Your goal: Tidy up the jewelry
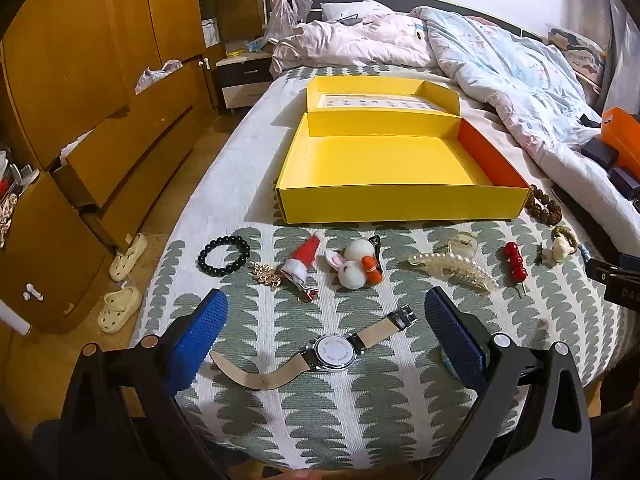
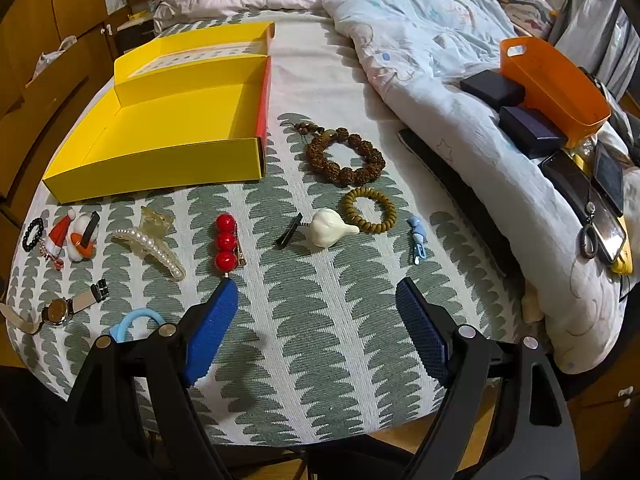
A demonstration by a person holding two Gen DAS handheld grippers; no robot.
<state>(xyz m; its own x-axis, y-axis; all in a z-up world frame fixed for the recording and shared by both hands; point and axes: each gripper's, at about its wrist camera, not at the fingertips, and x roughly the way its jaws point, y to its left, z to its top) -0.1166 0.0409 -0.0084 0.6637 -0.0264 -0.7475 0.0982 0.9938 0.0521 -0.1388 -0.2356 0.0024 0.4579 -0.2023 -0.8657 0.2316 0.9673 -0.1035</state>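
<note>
On bed: yellow box [image 1: 384, 160], nothing inside

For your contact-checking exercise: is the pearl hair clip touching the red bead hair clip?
Apart. In the right wrist view, the pearl hair clip and the red bead hair clip lie side by side with a clear strip of patterned bedspread between them.

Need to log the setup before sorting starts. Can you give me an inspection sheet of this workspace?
Surface: bed with a green-and-white patterned cover.
Job's things: open yellow box, empty; watch, black bead bracelet, pearl hair claw, red bead clip, brown bead bracelet loose in front.
Clutter: orange basket and dark cases on the rumpled duvet.
Grippers: left gripper open above the watch; right gripper open, empty.
Cables: nothing seen.
Surroundings: wooden wardrobe, slippers on the floor.
</note>
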